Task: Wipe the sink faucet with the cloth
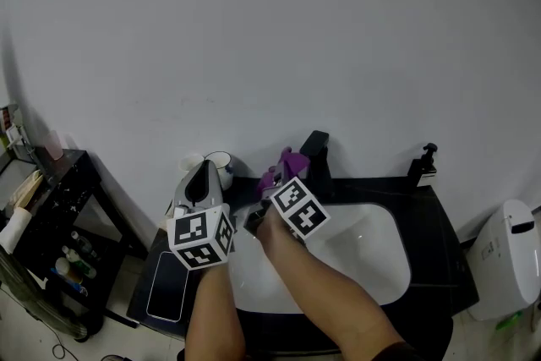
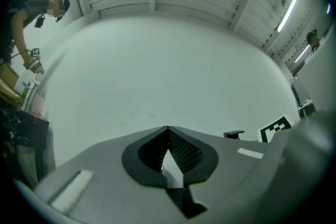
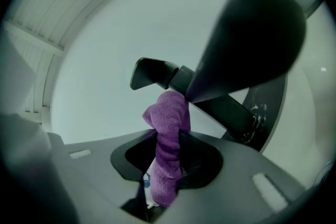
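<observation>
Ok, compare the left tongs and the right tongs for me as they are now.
The left tongs are closed tip to tip with nothing between them. The right tongs are closed on the purple cloth. The left tongs face only the bare wall, while the right tongs hold their cloth up right by the black faucet. What they share: both are shut.
</observation>
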`<state>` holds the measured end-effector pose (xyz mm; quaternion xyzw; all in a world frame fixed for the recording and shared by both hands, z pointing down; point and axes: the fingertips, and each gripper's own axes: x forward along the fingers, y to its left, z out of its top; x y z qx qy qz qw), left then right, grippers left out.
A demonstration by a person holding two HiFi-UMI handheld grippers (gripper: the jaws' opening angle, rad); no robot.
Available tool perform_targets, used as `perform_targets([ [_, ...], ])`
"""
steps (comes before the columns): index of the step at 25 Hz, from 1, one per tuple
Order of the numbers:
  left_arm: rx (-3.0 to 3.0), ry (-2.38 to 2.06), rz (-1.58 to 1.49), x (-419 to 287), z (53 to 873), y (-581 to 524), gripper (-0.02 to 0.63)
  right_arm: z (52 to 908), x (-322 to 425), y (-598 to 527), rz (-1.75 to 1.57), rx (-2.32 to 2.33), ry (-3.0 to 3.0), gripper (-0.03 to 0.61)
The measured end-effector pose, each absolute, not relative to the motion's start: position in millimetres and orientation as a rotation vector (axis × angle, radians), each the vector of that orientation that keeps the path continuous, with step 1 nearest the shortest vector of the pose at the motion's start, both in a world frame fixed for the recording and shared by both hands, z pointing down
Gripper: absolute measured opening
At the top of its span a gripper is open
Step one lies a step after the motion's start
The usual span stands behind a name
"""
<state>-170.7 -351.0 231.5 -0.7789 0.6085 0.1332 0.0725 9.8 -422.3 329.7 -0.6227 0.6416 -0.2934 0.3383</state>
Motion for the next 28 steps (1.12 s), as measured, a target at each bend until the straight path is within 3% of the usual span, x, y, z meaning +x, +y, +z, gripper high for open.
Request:
perform_targets([
  [20, -2.403, 1.793, 0.26, -150.2, 253.2, -362.5, 0.017, 411.2, 19.7, -401.8, -1.034, -1.58, 1.446, 0.104],
  [28, -2.433, 1.784, 0.184, -140.9, 267.8, -369.3, 0.017, 402.4, 29.9, -370.6, -0.981, -1.591, 1.536, 0.104],
])
